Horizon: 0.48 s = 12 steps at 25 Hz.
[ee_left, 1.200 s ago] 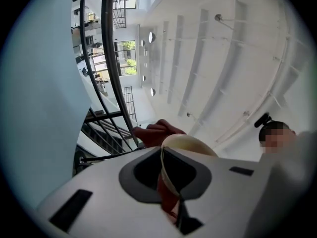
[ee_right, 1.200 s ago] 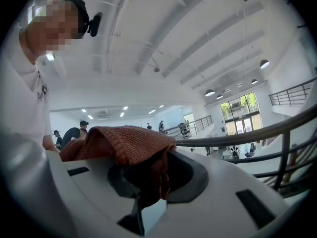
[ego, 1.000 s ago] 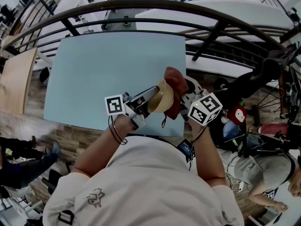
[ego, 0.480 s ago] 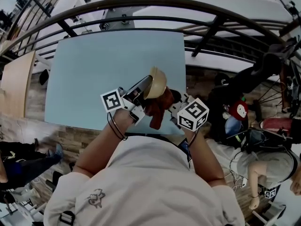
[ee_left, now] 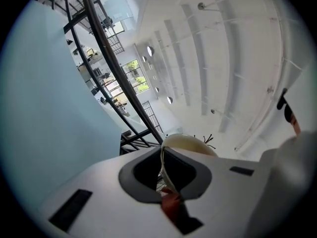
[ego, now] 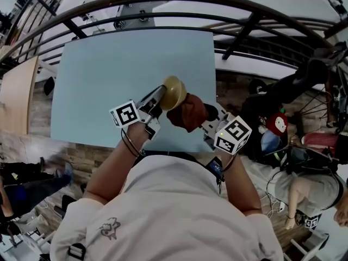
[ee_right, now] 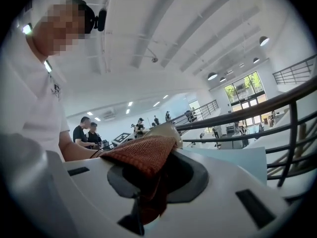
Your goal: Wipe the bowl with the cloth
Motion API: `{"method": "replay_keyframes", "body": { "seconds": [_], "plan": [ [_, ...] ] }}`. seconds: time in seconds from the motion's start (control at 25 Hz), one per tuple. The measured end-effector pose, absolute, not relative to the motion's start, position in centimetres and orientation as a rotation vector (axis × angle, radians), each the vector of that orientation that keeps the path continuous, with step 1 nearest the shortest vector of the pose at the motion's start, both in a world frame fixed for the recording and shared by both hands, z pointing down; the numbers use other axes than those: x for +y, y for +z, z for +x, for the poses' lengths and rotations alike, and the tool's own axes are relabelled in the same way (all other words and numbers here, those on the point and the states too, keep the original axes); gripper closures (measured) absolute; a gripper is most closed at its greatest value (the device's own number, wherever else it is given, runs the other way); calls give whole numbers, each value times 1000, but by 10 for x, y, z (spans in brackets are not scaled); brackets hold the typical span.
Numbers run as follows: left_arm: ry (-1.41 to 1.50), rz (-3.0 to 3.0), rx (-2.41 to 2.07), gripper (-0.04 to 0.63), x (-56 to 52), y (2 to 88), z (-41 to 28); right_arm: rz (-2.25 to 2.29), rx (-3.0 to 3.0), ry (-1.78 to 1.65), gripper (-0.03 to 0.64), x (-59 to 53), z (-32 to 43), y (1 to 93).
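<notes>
Much of the bowl (ego: 173, 90) is hidden from you. The head view shows only its pale tan, smooth, rounded outside at frame centre, with the inside turned away. In the left gripper view the gripper body cuts off all but a thin cream rim and a curved slice of wall.

Your left gripper (ego: 159, 95) has that rim between its jaws and is closing on it, holding the bowl up above the light blue counter (ego: 109, 75).

The cloth (ego: 188, 112) is rust-red, with a coarse woven texture. It is bunched into a lump touching the bowl's lower right side. Your right gripper (ee_right: 159, 178) is clenched on it, and the fabric drapes over the jaws and covers their tips.

The blurred background figures in the right gripper view are hard to make out.
</notes>
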<state>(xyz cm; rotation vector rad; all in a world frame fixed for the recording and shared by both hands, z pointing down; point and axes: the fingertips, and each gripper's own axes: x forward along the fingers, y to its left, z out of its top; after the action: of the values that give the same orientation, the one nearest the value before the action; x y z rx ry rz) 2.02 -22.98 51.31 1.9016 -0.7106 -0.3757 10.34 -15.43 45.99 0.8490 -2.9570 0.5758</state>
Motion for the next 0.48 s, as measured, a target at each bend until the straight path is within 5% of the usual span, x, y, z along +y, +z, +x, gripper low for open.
{"method": "replay_keyframes", "body": {
  "seconds": [0.48],
  "plan": [
    [-61, 2092, -922, 571, -238, 553, -12, 1047, -2795, 639, 532, -189, 140, 507]
  ]
}}
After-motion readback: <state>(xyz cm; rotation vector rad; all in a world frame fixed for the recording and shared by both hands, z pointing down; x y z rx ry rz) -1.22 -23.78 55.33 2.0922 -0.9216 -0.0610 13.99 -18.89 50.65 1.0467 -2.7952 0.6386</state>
